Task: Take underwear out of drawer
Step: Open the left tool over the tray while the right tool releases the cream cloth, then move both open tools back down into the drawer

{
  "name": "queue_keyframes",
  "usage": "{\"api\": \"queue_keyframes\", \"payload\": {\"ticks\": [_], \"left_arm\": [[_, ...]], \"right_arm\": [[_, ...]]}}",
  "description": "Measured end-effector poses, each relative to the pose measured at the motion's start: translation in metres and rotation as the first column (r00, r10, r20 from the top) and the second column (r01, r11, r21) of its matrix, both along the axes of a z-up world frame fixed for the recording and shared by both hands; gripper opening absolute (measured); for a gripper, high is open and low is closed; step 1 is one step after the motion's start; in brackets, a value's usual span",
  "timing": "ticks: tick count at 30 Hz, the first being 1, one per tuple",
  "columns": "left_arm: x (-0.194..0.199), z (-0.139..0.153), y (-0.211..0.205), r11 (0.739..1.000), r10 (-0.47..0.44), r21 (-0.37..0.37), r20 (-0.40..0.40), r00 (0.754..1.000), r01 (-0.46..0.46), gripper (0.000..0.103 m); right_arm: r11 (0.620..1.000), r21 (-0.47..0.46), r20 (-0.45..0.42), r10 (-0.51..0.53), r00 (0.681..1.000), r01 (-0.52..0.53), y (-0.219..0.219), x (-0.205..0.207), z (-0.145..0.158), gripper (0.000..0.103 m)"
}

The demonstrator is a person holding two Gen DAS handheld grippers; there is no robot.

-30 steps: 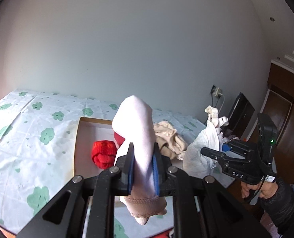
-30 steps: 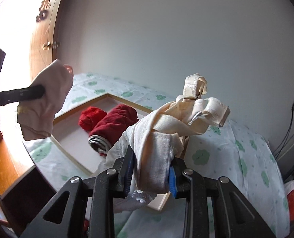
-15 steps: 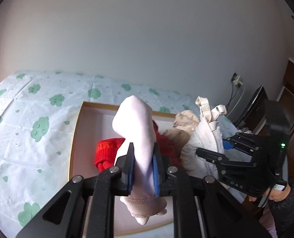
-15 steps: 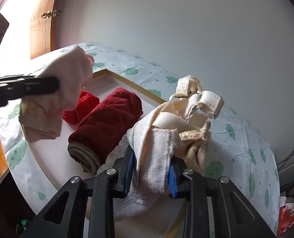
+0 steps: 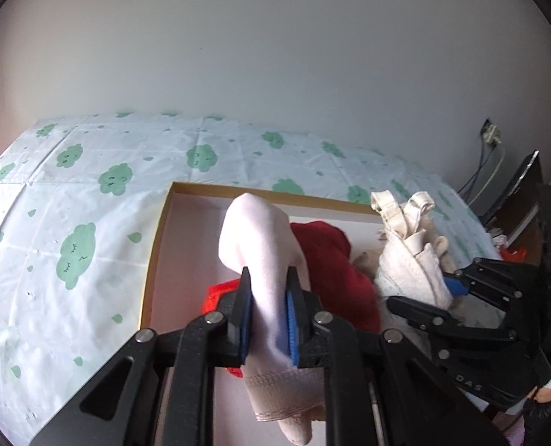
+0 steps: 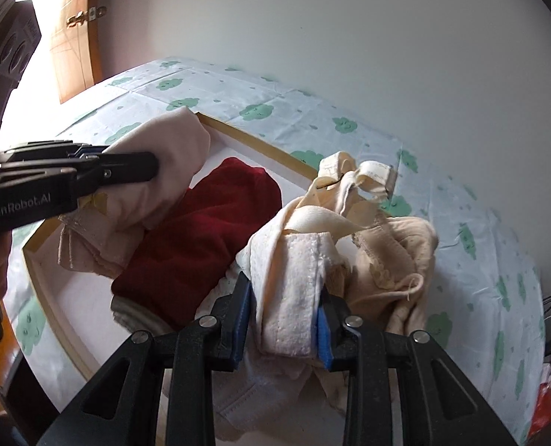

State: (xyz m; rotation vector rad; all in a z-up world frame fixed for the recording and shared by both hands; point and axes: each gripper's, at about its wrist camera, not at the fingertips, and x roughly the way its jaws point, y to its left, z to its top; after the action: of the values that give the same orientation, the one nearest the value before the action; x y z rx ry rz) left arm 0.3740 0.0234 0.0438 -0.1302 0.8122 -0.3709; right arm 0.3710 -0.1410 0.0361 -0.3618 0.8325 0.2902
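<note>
Grippers both grip cloth over the drawer [image 5: 156, 260] on the bed [image 5: 71, 204]: left gripper [image 5: 268, 308] clenches pink underwear [image 5: 257, 238], right gripper [image 6: 284, 319] clenches a cream bra [image 6: 294, 271]. Red underwear [image 6: 208, 230] lies inside between them.

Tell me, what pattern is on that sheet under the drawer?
Green smiling clouds on a pale bedsheet; clearest in the left wrist view.

A home bedroom. A bed [image 5: 89, 200] under a cloud-print sheet [image 6: 480, 260] stands against a plain wall [image 5: 275, 55]. A wooden door [image 6: 76, 37] stands beside it.
</note>
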Motion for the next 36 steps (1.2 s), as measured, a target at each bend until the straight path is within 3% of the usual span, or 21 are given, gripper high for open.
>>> {"api": "queue_keyframes", "payload": {"ticks": [4,8,10,12,14,15,17,22,24,30,36], "left_arm": [[0.011,-0.007,0.001,0.999,0.026,0.037,-0.02,0.999,-0.025,0.015],[0.016,-0.011,0.001,0.998,0.046,0.049,-0.021,0.999,-0.045,0.026],[0.015,-0.011,0.001,0.997,0.053,0.052,-0.019,0.998,-0.052,0.04],[0.014,-0.007,0.005,0.996,0.076,0.05,-0.02,0.997,-0.075,0.064],[0.012,-0.001,0.014,0.995,0.099,0.015,-0.026,0.995,-0.099,0.069],[0.009,0.005,0.02,0.995,0.104,-0.011,-0.02,0.994,-0.104,0.073],[0.001,0.017,0.026,0.993,0.119,-0.019,0.012,0.993,-0.119,0.077],[-0.033,0.046,0.03,0.982,0.155,0.084,0.15,0.977,-0.168,0.077],[-0.045,0.049,0.029,0.98,0.146,0.11,0.168,0.975,-0.165,0.077],[-0.086,0.047,0.03,0.982,0.119,0.123,0.17,0.978,-0.14,0.077],[-0.125,0.037,0.021,0.979,0.092,0.164,0.164,0.982,-0.119,0.077]], "right_arm": [[1.0,0.014,-0.004,0.006,1.0,-0.006,0.002,0.007,-0.002,0.033],[1.0,0.013,-0.01,0.013,1.0,-0.013,0.006,0.013,-0.006,0.033],[1.0,0.01,-0.006,0.012,1.0,-0.012,0.008,0.014,-0.008,0.033],[1.0,0.01,0.004,0.009,1.0,-0.009,0.008,0.014,-0.009,0.038],[1.0,0.016,0.021,0.002,1.0,-0.002,0.008,0.013,-0.01,0.045],[1.0,0.015,0.027,-0.002,1.0,0.002,0.007,0.013,-0.011,0.053],[0.999,0.017,0.038,-0.028,0.999,0.027,0.005,0.012,-0.011,0.057],[0.989,0.141,0.131,-0.058,0.99,0.039,-0.009,-0.014,0.019,0.057],[0.988,0.15,0.183,-0.065,0.981,0.038,-0.011,-0.034,0.032,0.057],[0.974,0.225,0.272,-0.079,0.959,0.017,-0.022,-0.101,0.053,0.057],[0.939,0.343,0.286,-0.11,0.952,0.006,-0.042,-0.154,0.06,0.057]]}}
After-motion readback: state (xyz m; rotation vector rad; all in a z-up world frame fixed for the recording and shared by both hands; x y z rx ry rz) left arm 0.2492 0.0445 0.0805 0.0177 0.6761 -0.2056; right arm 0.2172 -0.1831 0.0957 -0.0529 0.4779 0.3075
